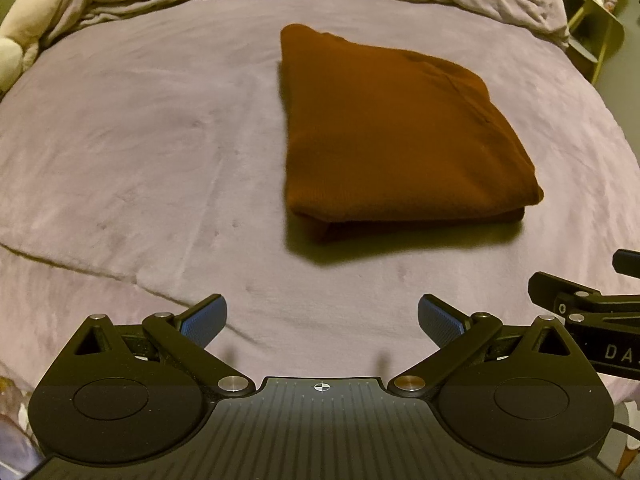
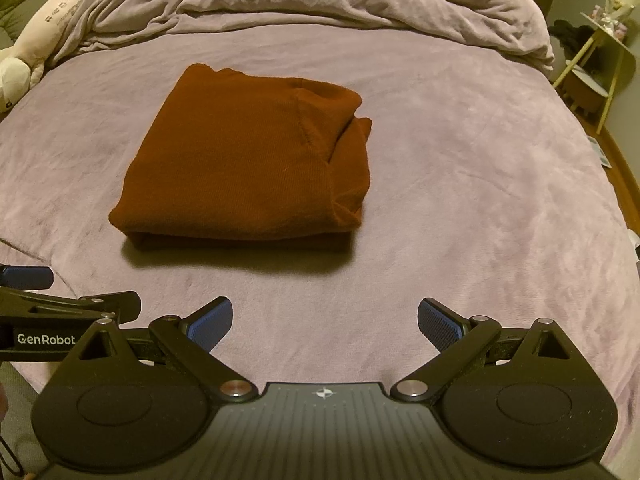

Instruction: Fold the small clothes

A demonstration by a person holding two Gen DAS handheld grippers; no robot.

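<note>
Right wrist: ribbed rust-brown folded garment (image 2: 244, 160).

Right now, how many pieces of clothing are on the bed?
1. A rust-brown folded garment lies mid-bed on the lilac blanket, ahead of both open tongs, touching neither. Bunched bedding at the far end could hide others.

White lettering reading "GenRobot" stands on the black side of the left hand-held gripper (image 2: 24, 276), seen at the left edge of the right wrist view. In the left wrist view, the letters "DA", cut off at the frame edge, show on the body of the right hand-held gripper (image 1: 628, 262). Printing on a pale pillow (image 2: 60, 12) far ahead to the left is too blurred to read.
</note>
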